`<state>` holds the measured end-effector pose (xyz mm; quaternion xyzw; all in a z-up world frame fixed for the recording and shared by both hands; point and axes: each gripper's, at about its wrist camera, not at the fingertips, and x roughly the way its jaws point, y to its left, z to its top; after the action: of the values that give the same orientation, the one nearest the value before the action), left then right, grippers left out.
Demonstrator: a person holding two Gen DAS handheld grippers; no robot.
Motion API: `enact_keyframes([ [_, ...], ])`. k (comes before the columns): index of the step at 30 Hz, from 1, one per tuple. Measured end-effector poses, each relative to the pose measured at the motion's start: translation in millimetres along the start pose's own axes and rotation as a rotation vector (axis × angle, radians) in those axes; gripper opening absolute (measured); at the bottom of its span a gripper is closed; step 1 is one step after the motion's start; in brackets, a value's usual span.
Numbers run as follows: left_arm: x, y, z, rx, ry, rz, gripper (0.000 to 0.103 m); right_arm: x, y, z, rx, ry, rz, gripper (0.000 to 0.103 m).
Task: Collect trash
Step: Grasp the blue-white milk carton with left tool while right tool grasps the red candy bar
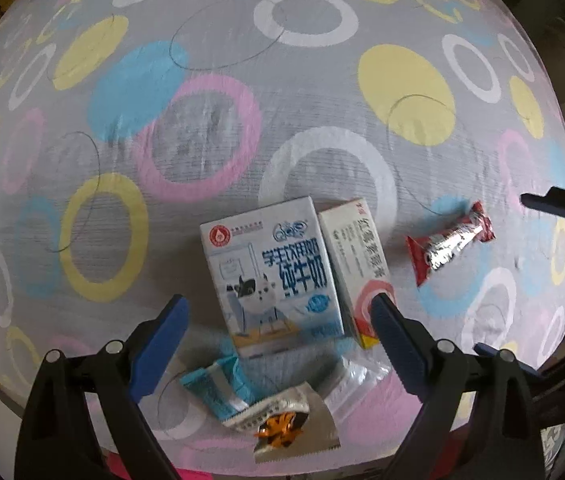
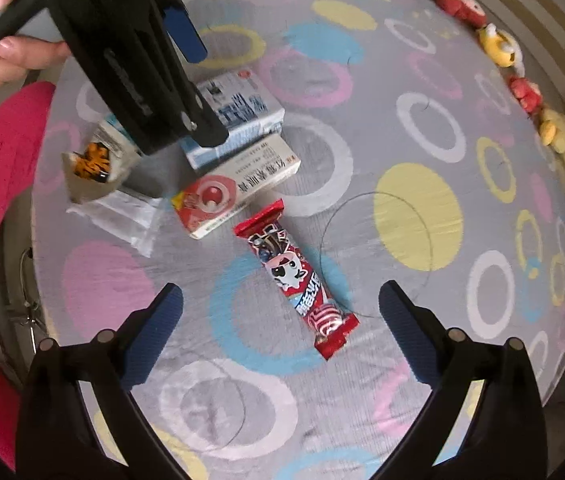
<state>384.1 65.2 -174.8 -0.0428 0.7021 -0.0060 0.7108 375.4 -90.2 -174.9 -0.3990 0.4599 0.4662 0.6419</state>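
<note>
Big grey cloth with coloured rings [image 1: 242,20] spread under everything, and the trash is bunched at my near edge of it. Biggest piece is the milk carton [image 1: 270,276], lying flat, with the ointment box [image 1: 356,268] pressed against its side. Just off from those, the red snack wrapper [image 2: 296,276] lies on its own, on a blue ring. Nearer me sit a clear plastic packet [image 2: 118,212], a teal wrapper [image 1: 222,388] and a crumpled silver wrapper with orange print [image 1: 282,428]. My left gripper [image 1: 278,312] hangs spread wide over the carton, nothing in it. My right gripper [image 2: 280,300] is wide open too, empty, with the red wrapper lying between its fingers. I'd call this the approach to the first grabs, nothing collected yet. Next, I reckon, lower the right, square across the wrapper's narrow width, and pinch gently, since foil slips.
</note>
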Motion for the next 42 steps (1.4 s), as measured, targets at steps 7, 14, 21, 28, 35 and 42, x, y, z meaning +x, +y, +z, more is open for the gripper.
enact_keyframes([
  [7,9,17,6,-0.036,-0.013,-0.027,0.089,27,-7,2,-0.005,0.018,0.01,0.093],
  [14,27,25,9,-0.045,0.007,-0.021,0.088,49,-8,9,-0.029,0.046,-0.013,0.082],
  [21,41,27,13,-0.039,0.024,-0.036,0.07,66,-14,17,0.001,0.057,-0.008,0.068],
  [28,46,32,12,-0.05,0.021,-0.064,0.068,65,-16,23,0.069,0.058,0.037,0.033],
  [35,30,35,2,-0.06,-0.016,-0.049,0.067,52,-13,13,0.203,0.066,-0.007,0.02],
  [42,-29,41,-20,-0.031,-0.124,-0.022,0.067,-9,19,-12,0.381,-0.051,-0.186,0.017],
])
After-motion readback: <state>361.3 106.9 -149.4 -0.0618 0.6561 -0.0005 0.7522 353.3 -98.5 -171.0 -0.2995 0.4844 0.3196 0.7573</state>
